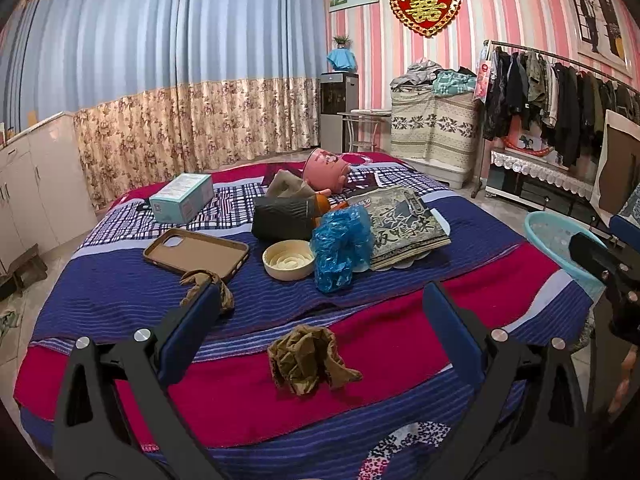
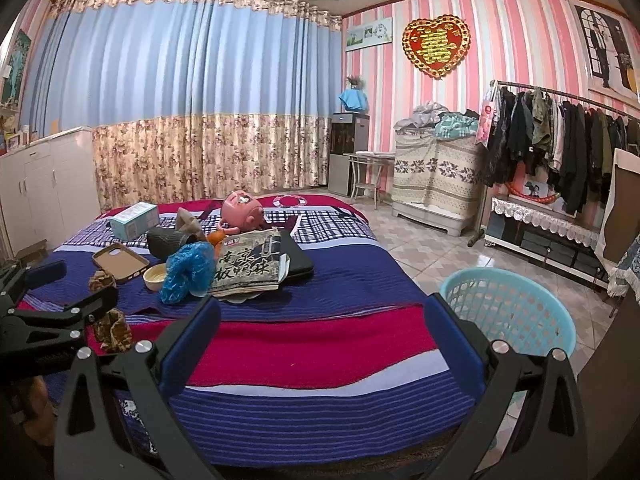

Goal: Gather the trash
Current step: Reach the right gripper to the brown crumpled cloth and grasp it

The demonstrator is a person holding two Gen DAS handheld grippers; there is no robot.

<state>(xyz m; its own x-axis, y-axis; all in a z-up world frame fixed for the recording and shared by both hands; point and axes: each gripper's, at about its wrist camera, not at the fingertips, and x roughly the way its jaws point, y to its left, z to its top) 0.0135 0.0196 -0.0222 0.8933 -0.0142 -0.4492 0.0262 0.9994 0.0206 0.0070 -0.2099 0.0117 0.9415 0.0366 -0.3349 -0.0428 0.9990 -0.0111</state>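
Note:
A crumpled brown wad (image 1: 310, 360) lies on the red stripe of the bed, between and just ahead of my open left gripper (image 1: 320, 300). A second brown scrap (image 1: 208, 286) lies by the left finger. A crumpled blue plastic bag (image 1: 340, 248) sits farther back; it also shows in the right wrist view (image 2: 188, 266). My right gripper (image 2: 322, 308) is open and empty over the bed's near edge. A light blue basket (image 2: 508, 312) stands on the floor to its right and also shows in the left wrist view (image 1: 560, 240).
On the bed (image 2: 320, 344) lie a brown phone case (image 1: 196, 254), a cream bowl (image 1: 288, 260), a dark pouch (image 1: 286, 218), a printed packet (image 1: 404, 226), a teal box (image 1: 182, 198) and a pink doll head (image 1: 326, 170). A clothes rack (image 2: 560, 136) stands at right.

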